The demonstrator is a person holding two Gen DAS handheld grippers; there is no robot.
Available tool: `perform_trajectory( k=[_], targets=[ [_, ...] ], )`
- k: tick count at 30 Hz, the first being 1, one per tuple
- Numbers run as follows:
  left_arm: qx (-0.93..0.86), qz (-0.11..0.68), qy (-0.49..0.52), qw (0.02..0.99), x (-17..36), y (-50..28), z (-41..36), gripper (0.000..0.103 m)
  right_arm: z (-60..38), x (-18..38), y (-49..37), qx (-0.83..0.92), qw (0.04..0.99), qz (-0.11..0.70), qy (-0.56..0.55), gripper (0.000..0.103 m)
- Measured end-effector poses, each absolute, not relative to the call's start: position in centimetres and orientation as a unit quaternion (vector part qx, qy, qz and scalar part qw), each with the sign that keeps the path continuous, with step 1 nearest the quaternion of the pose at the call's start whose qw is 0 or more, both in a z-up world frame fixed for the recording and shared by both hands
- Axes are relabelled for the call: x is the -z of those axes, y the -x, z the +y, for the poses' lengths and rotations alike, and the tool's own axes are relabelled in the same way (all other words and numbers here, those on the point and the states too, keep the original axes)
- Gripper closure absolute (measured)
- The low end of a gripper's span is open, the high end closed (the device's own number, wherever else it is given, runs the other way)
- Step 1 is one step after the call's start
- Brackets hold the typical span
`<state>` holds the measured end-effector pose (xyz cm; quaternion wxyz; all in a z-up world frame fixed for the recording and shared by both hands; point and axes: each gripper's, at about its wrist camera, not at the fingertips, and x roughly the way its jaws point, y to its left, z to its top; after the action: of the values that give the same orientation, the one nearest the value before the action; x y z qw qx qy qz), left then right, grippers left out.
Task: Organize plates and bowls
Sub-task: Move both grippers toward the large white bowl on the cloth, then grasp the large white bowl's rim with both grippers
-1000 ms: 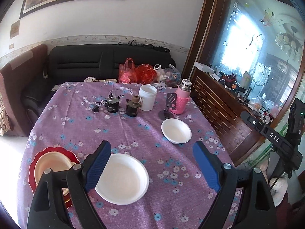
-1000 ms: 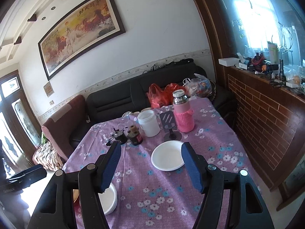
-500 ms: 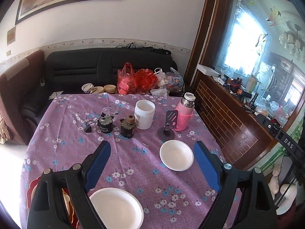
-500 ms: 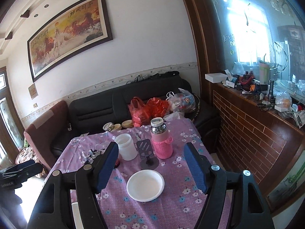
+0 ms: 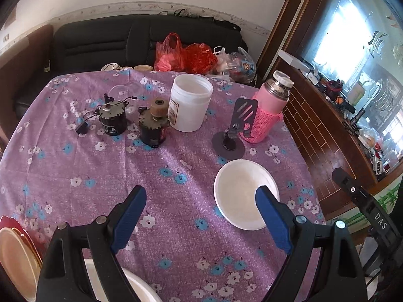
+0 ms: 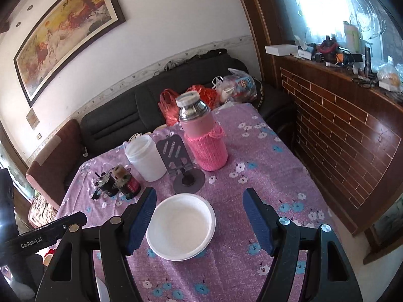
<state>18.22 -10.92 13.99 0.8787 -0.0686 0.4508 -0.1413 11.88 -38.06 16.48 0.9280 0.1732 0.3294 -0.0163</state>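
A: Entry one, left gripper (image 5: 200,202)?
B: Jaws spread wide, nothing between them, over the purple flowered tablecloth (image 5: 75,166). It has come forward and lower than a second ago; the table items now look larger.

A: Small white bowl (image 5: 243,193)?
B: Ahead and right of the left gripper, partly behind its right fingertip. A second ago it lay well beyond the tips.

A: Large white bowl (image 5: 136,289)?
B: Only a sliver shows, at the bottom edge under the left finger. Earlier it sat in full view between the fingers.

A: Plates (image 5: 15,251)?
B: A cream plate on a red one, at the far left edge beside the left finger, more cropped than before.

A: Right gripper (image 6: 197,214)?
B: Jaws apart and empty. The small white bowl (image 6: 180,226) lies on the cloth just past the left fingertip, inside the gap; a second ago it was farther out.

A: Other stock?
B: Beyond the bowl: grey phone stand (image 6: 181,166), pink flask (image 6: 204,143), white jar (image 6: 146,157), two small motors (image 5: 131,122).
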Motion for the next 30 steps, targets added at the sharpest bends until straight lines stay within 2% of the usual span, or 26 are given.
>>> perform_trajectory(
  k=[8,22,25,27,30],
  targets=[
    [0.135,0.481,0.057,0.864,-9.3,-20.7,-13.2,0.016,-38.4,-9.4,-14.7,0.006,0.903,0.364,-0.230,0.028],
    [0.130,0.510,0.035,0.849,-3.9,-23.1,-15.8,0.016,-37.5,-4.9,-17.1,0.000,0.899,0.377,-0.225,0.028],
    [0.134,0.523,0.034,0.841,-2.6,-23.3,-16.2,0.024,-37.3,-3.9,-17.7,-0.004,0.893,0.390,-0.222,0.030],
    [0.134,0.531,0.031,0.836,-2.1,-23.5,-16.3,0.040,-37.0,-3.5,-18.0,-0.004,0.892,0.396,-0.219,0.033],
    [0.135,0.536,0.037,0.833,-1.8,-23.6,-16.2,0.045,-36.7,-2.9,-18.4,-0.010,0.888,0.402,-0.221,0.038]
  ],
)
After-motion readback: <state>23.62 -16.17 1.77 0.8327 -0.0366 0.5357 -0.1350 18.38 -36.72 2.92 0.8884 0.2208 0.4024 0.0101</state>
